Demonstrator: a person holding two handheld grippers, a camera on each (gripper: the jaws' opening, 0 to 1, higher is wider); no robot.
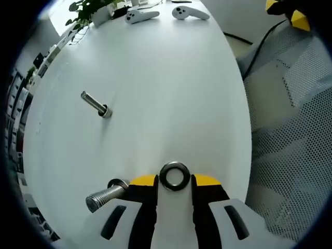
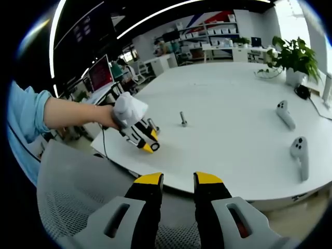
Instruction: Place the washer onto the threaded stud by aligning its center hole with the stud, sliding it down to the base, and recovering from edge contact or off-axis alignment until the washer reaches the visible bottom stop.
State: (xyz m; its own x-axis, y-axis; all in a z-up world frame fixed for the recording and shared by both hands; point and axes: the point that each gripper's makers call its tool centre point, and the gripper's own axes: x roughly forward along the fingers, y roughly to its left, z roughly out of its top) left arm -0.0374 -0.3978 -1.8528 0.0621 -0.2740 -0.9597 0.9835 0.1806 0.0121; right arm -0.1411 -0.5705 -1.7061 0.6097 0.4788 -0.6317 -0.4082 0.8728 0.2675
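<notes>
A dark metal washer (image 1: pixel 162 177) sits between the yellow fingertips of my left gripper (image 1: pixel 174 180), which is shut on its rim just above the white table (image 1: pixel 171 83). A threaded stud (image 1: pixel 105 195) stands close to the left jaw, to the washer's left and apart from it. A second stud (image 1: pixel 96 104) stands farther off on the table. In the right gripper view a hand holds the left gripper (image 2: pixel 143 138) at the table's near edge, next to one stud (image 2: pixel 152 124), with the other stud (image 2: pixel 183 119) beyond. My right gripper (image 2: pixel 178 179) hangs open off the table, with nothing between its jaws.
Two white controllers (image 1: pixel 140 16) (image 1: pixel 190 13) and a potted plant (image 1: pixel 88 9) lie at the table's far end. A grey mesh chair (image 1: pixel 290 129) stands beside the table edge, with a black cable (image 1: pixel 259 46) behind. Desks and monitors (image 2: pixel 101 72) fill the room beyond.
</notes>
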